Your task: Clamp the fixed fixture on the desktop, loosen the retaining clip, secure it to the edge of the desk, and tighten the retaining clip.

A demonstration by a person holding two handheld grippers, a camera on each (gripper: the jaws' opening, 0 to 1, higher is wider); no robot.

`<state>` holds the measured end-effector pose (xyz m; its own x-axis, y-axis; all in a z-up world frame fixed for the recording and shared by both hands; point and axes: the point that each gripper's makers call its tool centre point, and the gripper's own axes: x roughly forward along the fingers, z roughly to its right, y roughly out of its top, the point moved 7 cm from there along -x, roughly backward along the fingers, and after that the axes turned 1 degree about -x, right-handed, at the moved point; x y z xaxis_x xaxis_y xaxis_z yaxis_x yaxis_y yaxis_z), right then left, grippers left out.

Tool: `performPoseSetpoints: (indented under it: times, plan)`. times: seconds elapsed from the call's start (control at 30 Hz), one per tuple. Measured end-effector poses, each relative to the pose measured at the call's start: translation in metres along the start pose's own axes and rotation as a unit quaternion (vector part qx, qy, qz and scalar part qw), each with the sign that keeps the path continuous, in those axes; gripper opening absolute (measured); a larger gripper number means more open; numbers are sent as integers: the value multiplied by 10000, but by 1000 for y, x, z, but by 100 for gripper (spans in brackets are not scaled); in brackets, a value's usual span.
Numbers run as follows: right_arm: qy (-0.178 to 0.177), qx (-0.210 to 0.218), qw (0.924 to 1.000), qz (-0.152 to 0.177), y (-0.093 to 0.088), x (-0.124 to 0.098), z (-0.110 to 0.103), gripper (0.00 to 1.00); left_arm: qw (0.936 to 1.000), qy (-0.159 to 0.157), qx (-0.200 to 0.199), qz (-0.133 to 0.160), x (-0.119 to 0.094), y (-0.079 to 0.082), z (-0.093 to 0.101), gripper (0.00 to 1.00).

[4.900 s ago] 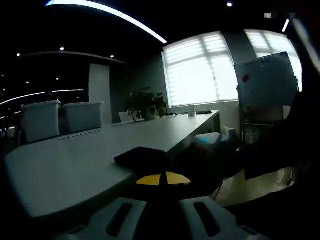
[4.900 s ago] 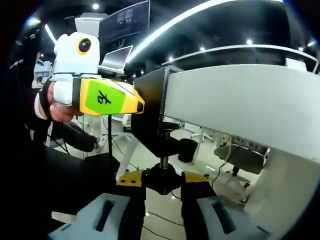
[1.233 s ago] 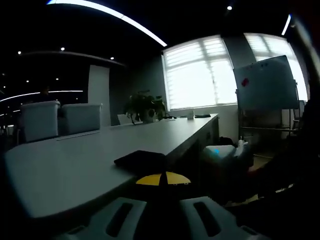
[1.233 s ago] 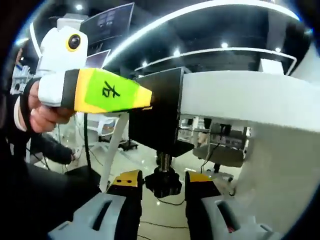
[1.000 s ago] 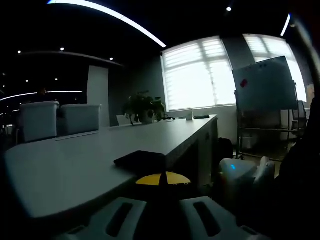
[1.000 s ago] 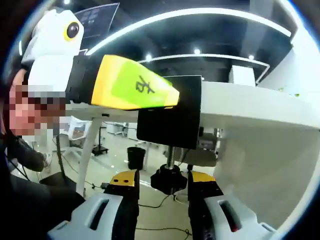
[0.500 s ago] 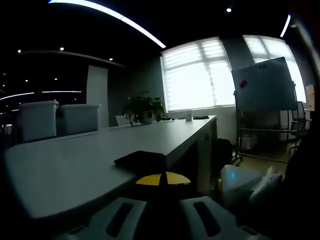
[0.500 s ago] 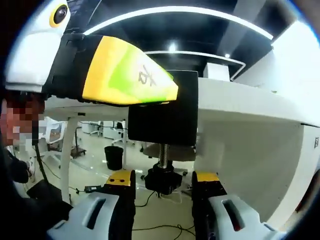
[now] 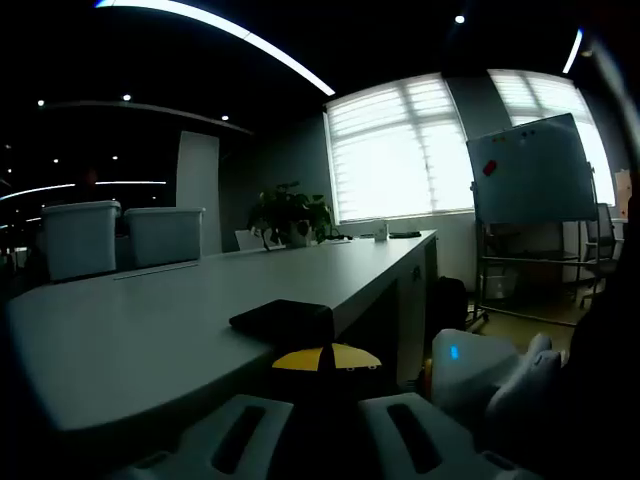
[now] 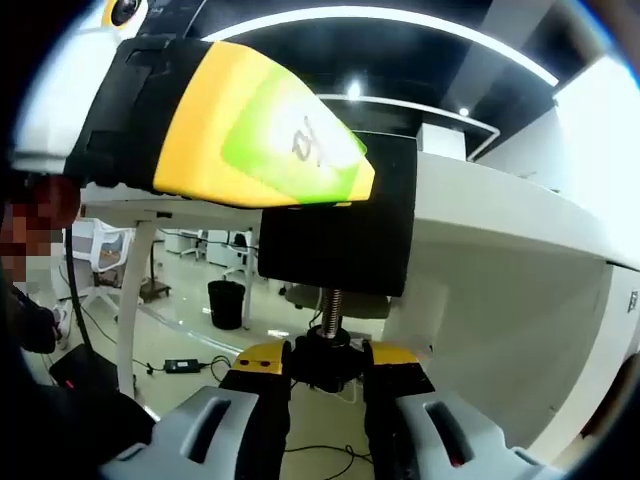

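A black clamp fixture [image 10: 335, 245] sits over the edge of the white desk [image 10: 480, 230]. Its threaded screw [image 10: 331, 305] hangs down beneath it and ends in a black knob [image 10: 325, 362]. My right gripper [image 10: 327, 372] is shut on that knob from below. My left gripper [image 10: 362, 186], yellow and green, reaches in from the left and is shut on the fixture's top. In the left gripper view, the left gripper [image 9: 325, 360] holds the fixture's flat top plate [image 9: 282, 318] at the desk's near edge [image 9: 150, 330]. The right gripper [image 9: 480, 370] shows below the desk.
Two pale storage bins [image 9: 120, 235] and a potted plant [image 9: 290, 210] stand at the far side of the long desk. A whiteboard on a stand [image 9: 530, 170] is by the bright windows. Under the desk are a white leg [image 10: 130, 300], a bin [image 10: 226, 303] and floor cables.
My right gripper's jaws, apart on either side of the knob half a second ago, have closed onto it. Over the last seconds the right gripper swung around under the desk. The left gripper stayed put.
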<state>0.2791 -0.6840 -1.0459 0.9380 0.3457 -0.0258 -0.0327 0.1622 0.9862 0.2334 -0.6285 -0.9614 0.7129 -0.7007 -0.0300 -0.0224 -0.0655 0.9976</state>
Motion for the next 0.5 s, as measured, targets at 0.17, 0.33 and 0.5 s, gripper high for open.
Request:
performPoseSetpoints:
  times: [0.17, 0.33, 0.5]
  plan:
    - [574, -29, 9983, 18, 0, 1, 3, 25, 10000, 16, 43, -44, 0, 0, 0, 1]
    - [1594, -215, 9870, 53, 1, 6, 11, 25, 10000, -4, 2, -32, 0, 0, -1, 1]
    - [2796, -492, 9586, 227, 1, 11, 19, 25, 10000, -40, -27, -15, 0, 0, -2, 1]
